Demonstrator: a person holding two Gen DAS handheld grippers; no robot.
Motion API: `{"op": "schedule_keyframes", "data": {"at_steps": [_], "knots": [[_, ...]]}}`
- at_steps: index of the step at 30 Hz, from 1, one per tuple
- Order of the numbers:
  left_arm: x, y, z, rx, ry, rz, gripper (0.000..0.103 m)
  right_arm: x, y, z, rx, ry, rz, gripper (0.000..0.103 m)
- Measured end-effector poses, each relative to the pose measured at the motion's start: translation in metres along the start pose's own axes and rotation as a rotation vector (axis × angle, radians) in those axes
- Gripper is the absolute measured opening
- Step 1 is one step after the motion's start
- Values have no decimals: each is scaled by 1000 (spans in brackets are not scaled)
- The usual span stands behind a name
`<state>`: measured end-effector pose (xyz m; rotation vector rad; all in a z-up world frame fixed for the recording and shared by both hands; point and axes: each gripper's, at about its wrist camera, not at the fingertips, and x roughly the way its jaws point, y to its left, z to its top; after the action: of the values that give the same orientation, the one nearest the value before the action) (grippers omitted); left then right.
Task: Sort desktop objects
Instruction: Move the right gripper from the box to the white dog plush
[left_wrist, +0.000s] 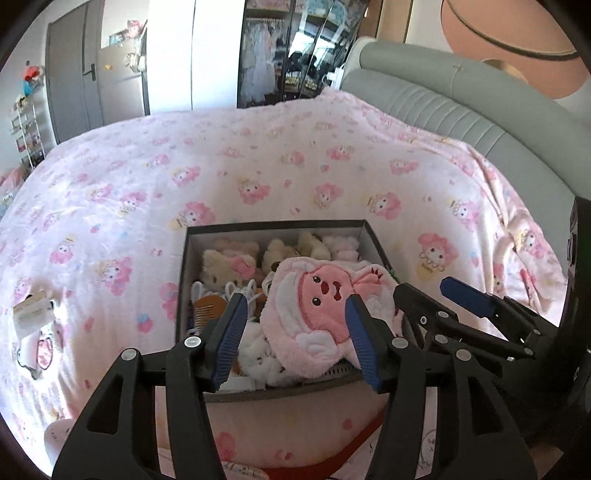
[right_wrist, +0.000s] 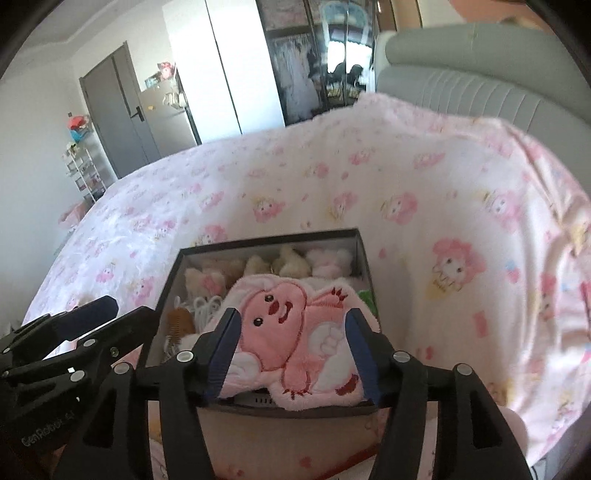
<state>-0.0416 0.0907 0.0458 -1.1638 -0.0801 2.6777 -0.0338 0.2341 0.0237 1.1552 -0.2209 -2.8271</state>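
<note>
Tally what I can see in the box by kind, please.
In the box:
Pink plush pouch: 1
Small plush toys along the back: at least 4
Wooden comb: 1
White cord: 1
Total: at least 7; others partly hidden.

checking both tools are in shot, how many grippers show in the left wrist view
2. The left gripper fills the bottom centre, jaws open over the pink plush in the box. The right gripper enters from the right edge, also open.

fluffy pink plush pouch (right_wrist: 295, 332) in a matt cardboard box (right_wrist: 273, 236); fleecy printed blanket (left_wrist: 295, 158).
</note>
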Motion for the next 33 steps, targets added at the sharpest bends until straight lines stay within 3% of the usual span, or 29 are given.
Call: {"op": "schedule_keyframes", "data": {"at_steps": [11,23,33], "knots": [[-39,13,-26,-29,-4,-35,56,-40,27,-21,-11,-7,-25,56],[-60,29,-38,-42,-12,-33,56,-50,50,-31,-45,2,-13,56],[-70,62,-47,-78,7,25,56,-42,85,-36,-102,15,7,56]]}}
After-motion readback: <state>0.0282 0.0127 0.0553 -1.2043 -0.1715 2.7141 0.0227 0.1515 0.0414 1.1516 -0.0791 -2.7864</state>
